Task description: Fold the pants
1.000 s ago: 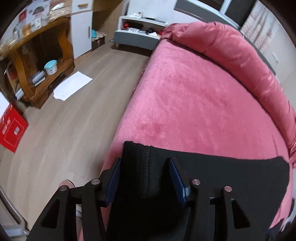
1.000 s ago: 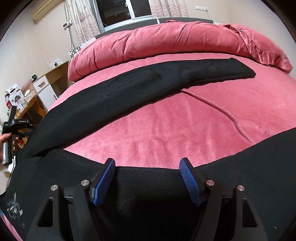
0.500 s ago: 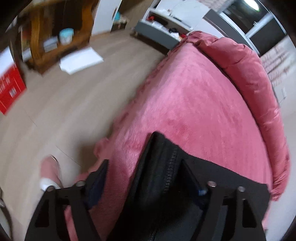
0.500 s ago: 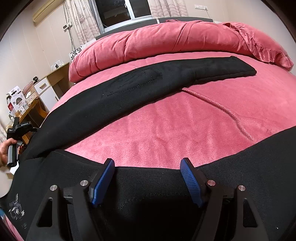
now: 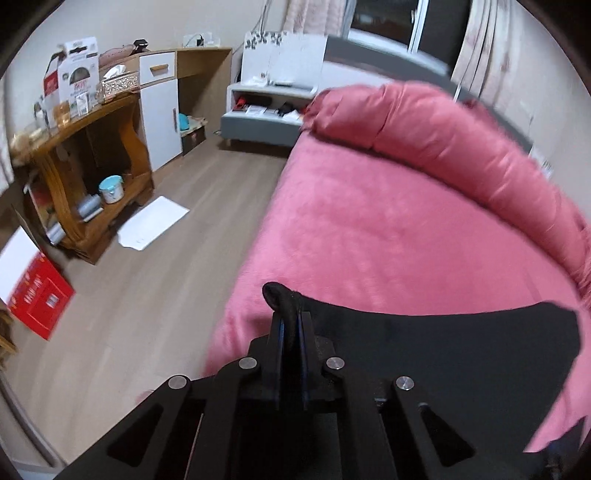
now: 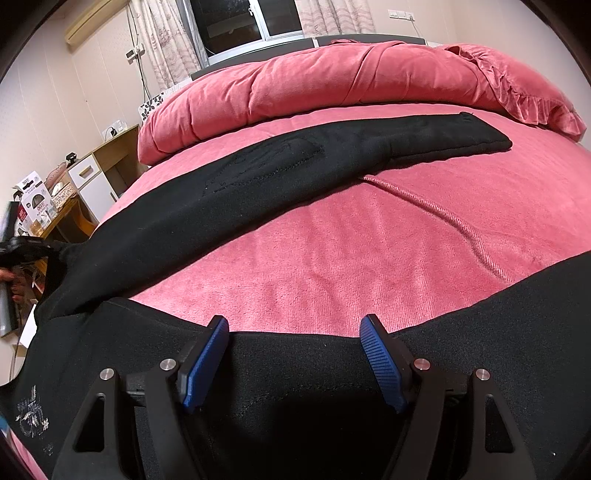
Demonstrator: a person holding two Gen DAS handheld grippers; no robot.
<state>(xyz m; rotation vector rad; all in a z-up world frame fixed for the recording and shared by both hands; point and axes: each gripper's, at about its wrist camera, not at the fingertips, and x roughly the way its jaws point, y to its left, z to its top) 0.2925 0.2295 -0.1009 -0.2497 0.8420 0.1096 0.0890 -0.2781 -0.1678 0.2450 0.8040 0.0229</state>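
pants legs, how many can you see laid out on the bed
2: one leg stretches diagonally toward the pillows, the other crosses the near edge to the right.

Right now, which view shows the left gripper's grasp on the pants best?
Left wrist: the left gripper is pinched shut on the black pants edge. Right wrist shows it only small and blurred at the frame's left edge.

You are in a home bedroom: a pink-covered bed (image 6: 369, 258), curtained window (image 6: 243, 18), and wooden shelf (image 5: 92, 147) show it.
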